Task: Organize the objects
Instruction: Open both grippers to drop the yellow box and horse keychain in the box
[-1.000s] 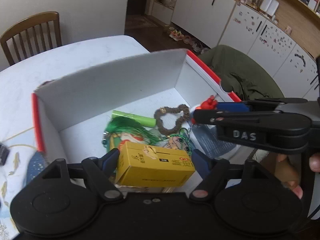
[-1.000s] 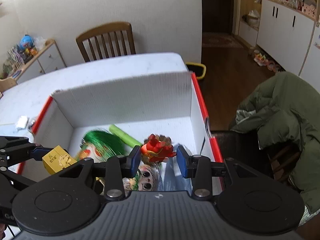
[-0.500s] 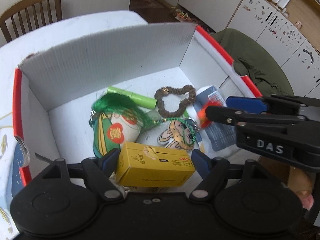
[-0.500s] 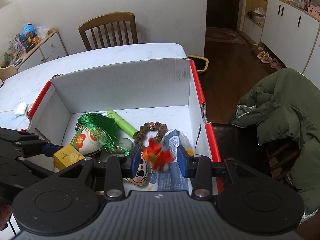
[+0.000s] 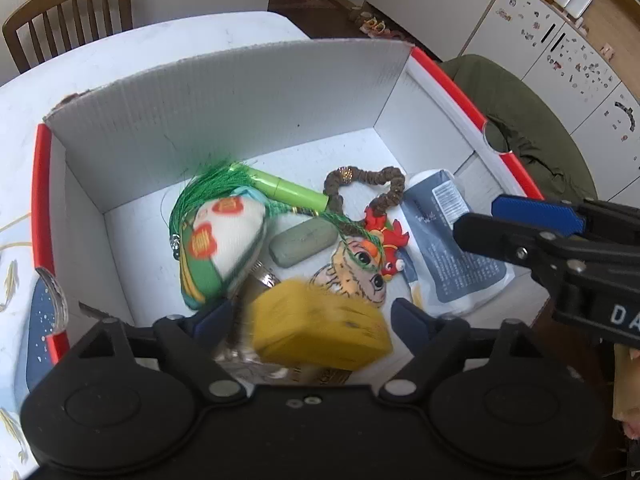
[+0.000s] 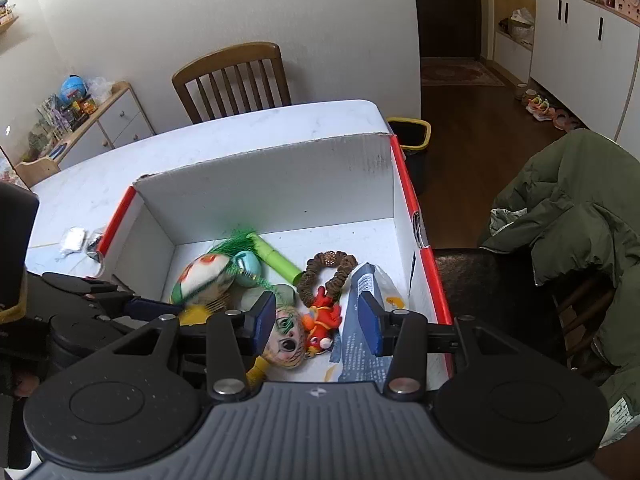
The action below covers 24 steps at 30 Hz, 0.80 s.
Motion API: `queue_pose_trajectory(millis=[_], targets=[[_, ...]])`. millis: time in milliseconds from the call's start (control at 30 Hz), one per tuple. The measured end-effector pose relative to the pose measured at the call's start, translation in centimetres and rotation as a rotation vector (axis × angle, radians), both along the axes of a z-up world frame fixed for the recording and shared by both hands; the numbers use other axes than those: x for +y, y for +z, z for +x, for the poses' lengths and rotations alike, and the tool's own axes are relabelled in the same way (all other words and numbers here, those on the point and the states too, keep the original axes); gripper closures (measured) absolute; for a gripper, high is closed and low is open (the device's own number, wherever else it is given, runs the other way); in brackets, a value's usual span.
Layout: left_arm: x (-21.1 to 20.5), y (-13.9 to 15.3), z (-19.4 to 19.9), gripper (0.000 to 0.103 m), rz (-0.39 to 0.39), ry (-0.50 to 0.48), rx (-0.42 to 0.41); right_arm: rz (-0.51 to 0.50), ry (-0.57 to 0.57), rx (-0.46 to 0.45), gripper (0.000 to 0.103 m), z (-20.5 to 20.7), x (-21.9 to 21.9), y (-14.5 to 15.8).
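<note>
- White worktop (image 6: 248,136) under a white corrugated cardboard box with red edges (image 5: 224,92); brown wooden chair (image 6: 234,76) behind, green padded jacket (image 6: 580,216) off to the right.
- Step in hand, by judgement: dropping items into the box. Blurred yellow cardboard carton (image 5: 320,334) between the jaws of the left gripper (image 5: 310,316), jaws spread wider than the carton, gaps on both sides; apparently released and falling, though contact cannot be ruled out through the blur.
- Right gripper (image 6: 316,322) over the box's near right part, jaws wide apart, clamped on nothing.
- Small red figurine charm (image 6: 322,318) lying on the box floor straight below that gap, beside a cartoon-face keychain (image 6: 286,338) and a grey-blue printed pouch (image 6: 362,320).
- Also inside: white-and-green stuffed pouch with a green tassel (image 5: 218,244), lime-green tube (image 5: 288,190), brown beaded bracelet (image 5: 366,190), grey-green oblong case (image 5: 302,242).
- Next move, probably: lifting both grippers clear of the box walls and reaching for whatever remains outside, such as the small white wrapper (image 6: 72,238) on the worktop left of the box.
</note>
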<state>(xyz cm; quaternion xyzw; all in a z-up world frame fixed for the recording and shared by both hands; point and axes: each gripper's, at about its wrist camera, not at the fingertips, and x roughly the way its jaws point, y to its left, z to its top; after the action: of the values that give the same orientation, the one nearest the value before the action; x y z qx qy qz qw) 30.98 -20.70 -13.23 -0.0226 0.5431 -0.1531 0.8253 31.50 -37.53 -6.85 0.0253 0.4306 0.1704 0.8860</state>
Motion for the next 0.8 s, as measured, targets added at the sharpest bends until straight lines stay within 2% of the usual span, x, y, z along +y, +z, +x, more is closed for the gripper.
queue_pose_trajectory(millis=[133,300,567,800], targets=[[0.3,0.5,-0.3,0.012,-0.002,-0.002,-0.028,0.008,-0.001,-0.013,0.052,-0.6,-0.2,0.6],[0.8,1.5,-0.9,0.012,-0.017,-0.011,-0.070,0.021,-0.009,-0.029,0.051,-1.3,-0.3,1.4],[1.9,4.6,-3.3,0.010,-0.028,-0.039,-0.189,0.025,0.004,-0.066,0.051,-2.9,0.3,2.9],[5.1,7.4,-5.1,0.009,-0.050,-0.013,-0.268,0.063,0.019,-0.110,0.041,-4.5,1.7,4.9]])
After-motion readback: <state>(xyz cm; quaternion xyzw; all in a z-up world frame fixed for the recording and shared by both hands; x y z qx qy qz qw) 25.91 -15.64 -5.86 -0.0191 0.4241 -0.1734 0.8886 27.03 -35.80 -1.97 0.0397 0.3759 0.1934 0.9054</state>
